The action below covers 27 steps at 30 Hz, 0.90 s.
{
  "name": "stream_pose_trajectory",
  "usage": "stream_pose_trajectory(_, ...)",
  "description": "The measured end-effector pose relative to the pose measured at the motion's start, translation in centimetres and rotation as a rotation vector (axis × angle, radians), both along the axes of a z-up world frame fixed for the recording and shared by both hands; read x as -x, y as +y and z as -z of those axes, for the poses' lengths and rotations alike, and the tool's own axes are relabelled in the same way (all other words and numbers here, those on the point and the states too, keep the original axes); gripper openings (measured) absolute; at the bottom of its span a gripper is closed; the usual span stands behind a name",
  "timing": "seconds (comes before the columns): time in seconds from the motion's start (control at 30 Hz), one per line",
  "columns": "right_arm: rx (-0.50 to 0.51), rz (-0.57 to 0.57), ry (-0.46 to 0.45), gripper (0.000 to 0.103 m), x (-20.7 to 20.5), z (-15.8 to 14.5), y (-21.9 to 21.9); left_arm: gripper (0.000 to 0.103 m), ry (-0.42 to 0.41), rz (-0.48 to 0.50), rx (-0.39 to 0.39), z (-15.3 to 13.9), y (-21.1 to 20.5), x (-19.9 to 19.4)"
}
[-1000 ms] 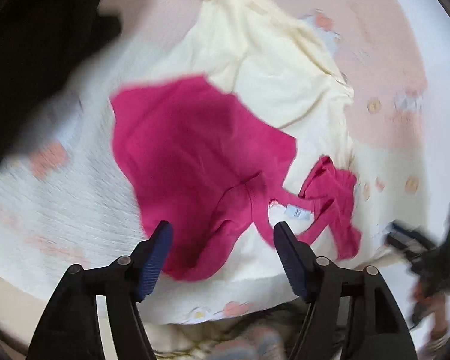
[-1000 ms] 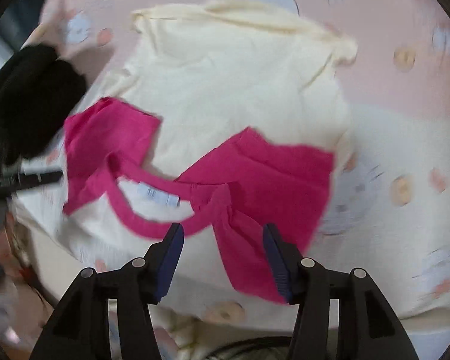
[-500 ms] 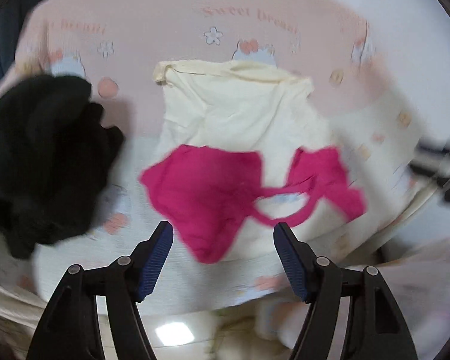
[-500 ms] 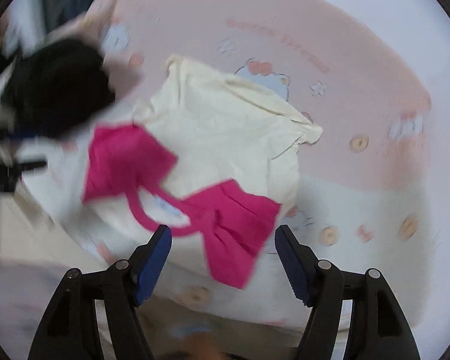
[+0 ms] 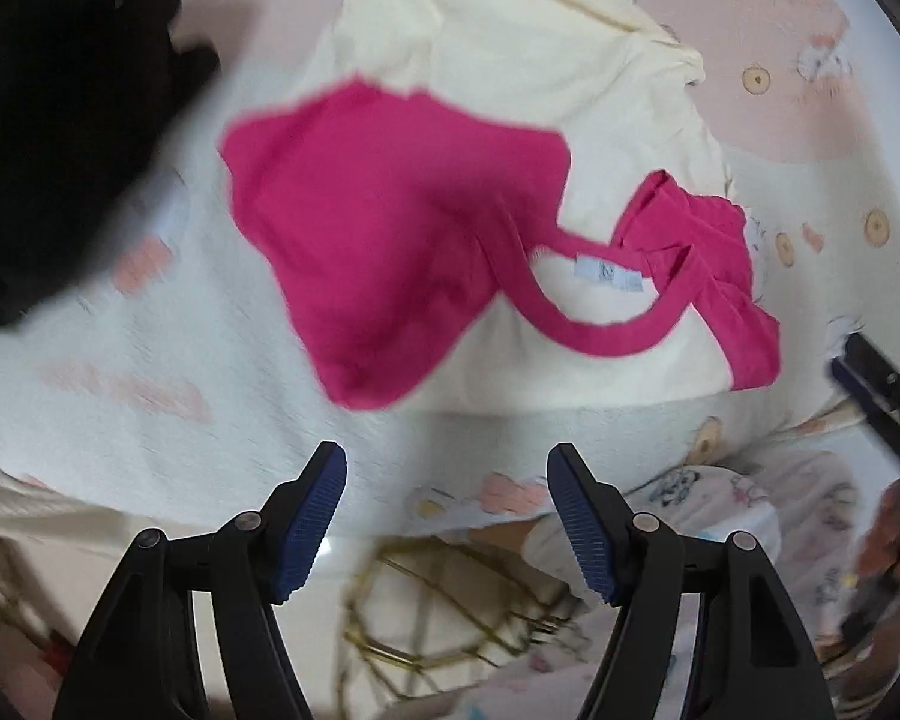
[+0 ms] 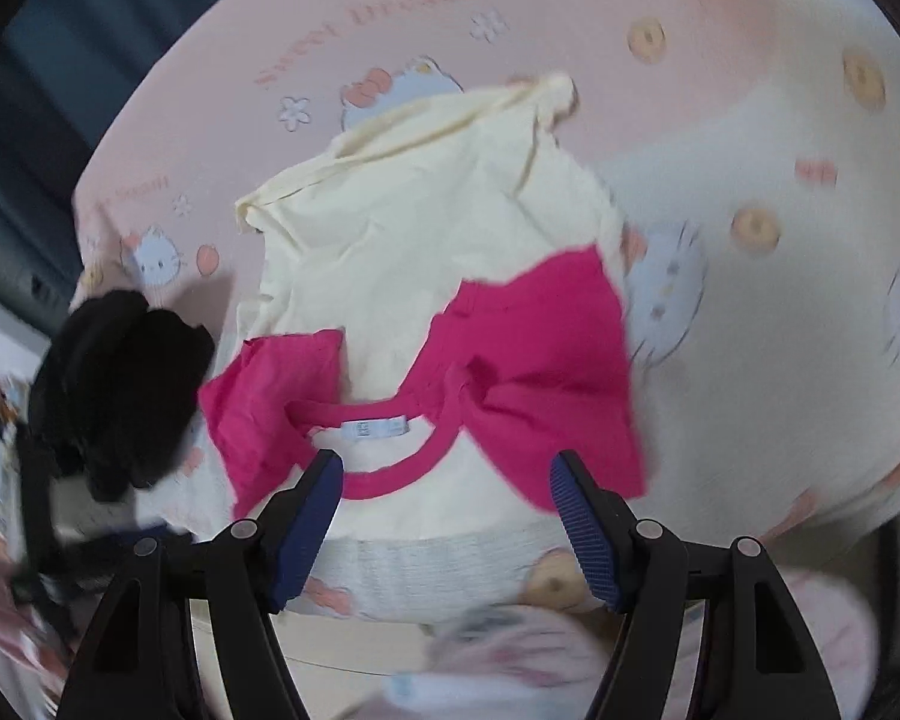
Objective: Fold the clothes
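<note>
A cream T-shirt with magenta sleeves and collar (image 5: 390, 228) (image 6: 426, 276) lies spread on the bed, collar toward me, both sleeves folded inward over its body. My left gripper (image 5: 447, 468) hovers open just off the bed's near edge, short of the left sleeve. My right gripper (image 6: 447, 474) stands open above the collar (image 6: 390, 480), with nothing between its fingers. The right gripper also shows at the right edge of the left wrist view (image 5: 876, 384).
A pile of black clothes (image 5: 60, 120) (image 6: 120, 384) sits on the bed left of the shirt. The bedsheet (image 6: 750, 120) is pink and white with cartoon prints. Below the bed edge lie a gold wire basket (image 5: 450, 618) and printed fabric (image 5: 750, 516).
Both grippers stayed open and empty; they pulled back from the shirt, then the left came nearer again. The shirt has not moved.
</note>
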State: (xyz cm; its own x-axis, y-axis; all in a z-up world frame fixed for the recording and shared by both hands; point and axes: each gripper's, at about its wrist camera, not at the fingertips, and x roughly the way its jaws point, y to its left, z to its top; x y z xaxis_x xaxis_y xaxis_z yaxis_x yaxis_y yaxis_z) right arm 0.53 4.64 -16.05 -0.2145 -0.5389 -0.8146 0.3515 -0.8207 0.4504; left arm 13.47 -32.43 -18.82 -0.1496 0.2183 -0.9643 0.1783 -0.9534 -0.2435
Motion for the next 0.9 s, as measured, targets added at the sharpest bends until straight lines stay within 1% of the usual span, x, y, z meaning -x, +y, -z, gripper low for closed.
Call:
stream_pose_trajectory(0.1, 0.080, 0.061, -0.102, 0.071, -0.1, 2.6, -0.4, 0.068, -0.074, -0.062, -0.132, 2.4, -0.9, 0.3)
stream_pose_trajectory(0.13, 0.108, 0.091, -0.148, 0.071, -0.2, 3.8, -0.4, 0.068, -0.095, -0.085, -0.187, 3.2, -1.2, 0.3)
stream_pose_trajectory(0.2, 0.202, 0.164, -0.269, 0.071, -0.6, 6.3, 0.1, 0.068, -0.125, -0.147, -0.318, 4.8, -1.7, 0.2)
stream_pose_trajectory(0.23, 0.235, 0.188, -0.312, 0.071, -0.7, 7.3, 0.4, 0.068, -0.141, -0.180, -0.377, 5.5, -1.9, 0.1)
stream_pose_trajectory(0.3, 0.277, 0.242, -0.385, 0.071, -1.1, 9.5, 0.9, 0.068, -0.174, -0.275, -0.502, 7.3, -2.4, 0.0)
stream_pose_trajectory(0.33, 0.287, 0.268, -0.403, 0.071, -1.1, 10.3, 1.1, 0.068, -0.185, -0.335, -0.541, 8.1, -2.8, -0.2)
stream_pose_trajectory(0.37, 0.297, 0.301, -0.420, 0.071, -1.1, 11.1, 1.4, 0.068, -0.200, -0.409, -0.563, 9.0, -3.3, -0.4)
stream_pose_trajectory(0.43, 0.336, 0.356, -0.434, 0.071, -1.0, 12.3, 1.7, 0.068, -0.202, -0.495, -0.601, 10.1, -3.9, -0.7)
stream_pose_trajectory(0.5, 0.343, 0.393, -0.439, 0.071, -0.7, 12.9, 1.7, 0.068, -0.191, -0.534, -0.615, 10.8, -4.1, -0.9)
stream_pose_trajectory(0.53, 0.338, 0.408, -0.445, 0.071, -0.4, 13.2, 1.7, 0.068, -0.186, -0.537, -0.603, 10.8, -4.1, -0.9)
stream_pose_trajectory(0.6, 0.321, 0.425, -0.452, 0.071, -0.2, 13.6, 1.4, 0.068, -0.150, -0.526, -0.588, 10.5, -3.9, -0.6)
stream_pose_trajectory(0.67, 0.299, 0.435, -0.455, 0.072, -0.1, 13.9, 1.0, 0.068, -0.143, -0.503, -0.550, 10.1, -3.6, 0.0)
stream_pose_trajectory(0.77, 0.266, 0.451, -0.460, 0.072, 0.0, 14.3, 0.5, 0.068, -0.157, -0.474, -0.522, 10.1, -2.9, 1.0)
stream_pose_trajectory(0.9, 0.231, 0.478, -0.474, 0.072, 0.0, 13.9, 0.0, 0.068, -0.191, -0.455, -0.516, 10.9, -2.4, 2.0)
